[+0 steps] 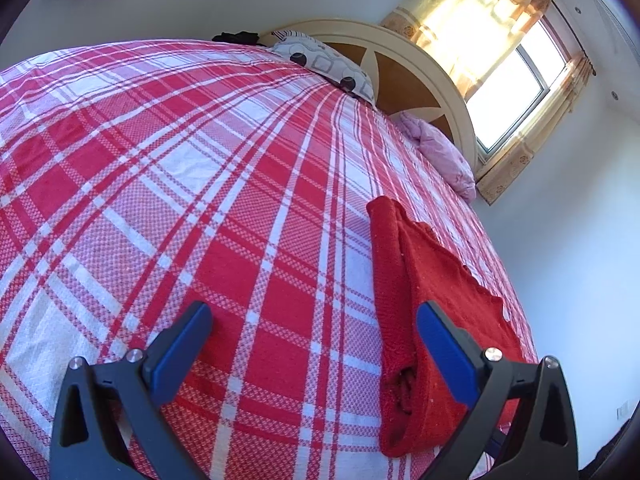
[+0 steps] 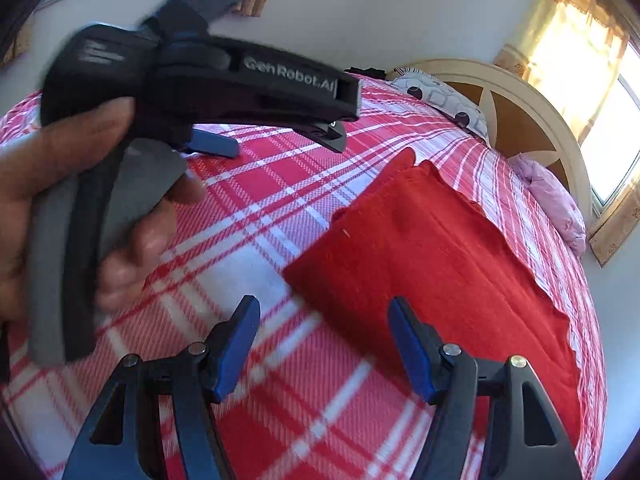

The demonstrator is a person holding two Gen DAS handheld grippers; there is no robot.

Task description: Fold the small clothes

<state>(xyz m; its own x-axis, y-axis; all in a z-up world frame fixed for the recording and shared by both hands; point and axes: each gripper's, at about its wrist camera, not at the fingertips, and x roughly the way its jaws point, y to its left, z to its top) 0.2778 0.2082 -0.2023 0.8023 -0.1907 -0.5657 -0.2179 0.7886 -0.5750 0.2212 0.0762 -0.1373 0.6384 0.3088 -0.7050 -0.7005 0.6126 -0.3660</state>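
Observation:
A red knitted garment (image 1: 436, 292) lies folded on the red-and-white checked bedspread (image 1: 200, 200), near the bed's right edge. My left gripper (image 1: 314, 324) is open and empty just above the bedspread; its right finger sits over the garment's near end. In the right wrist view the garment (image 2: 432, 256) lies ahead, a flat folded rectangle. My right gripper (image 2: 324, 320) is open and empty, hovering at the garment's near left corner. The left gripper's body (image 2: 192, 88), held in a hand, fills the upper left of that view.
A patterned pillow (image 1: 328, 64) and a pink quilt (image 1: 440, 152) lie at the head of the bed by the cream headboard (image 1: 420, 76). A sunlit window with curtains (image 1: 516, 52) is behind. The bed edge runs close along the garment's right side.

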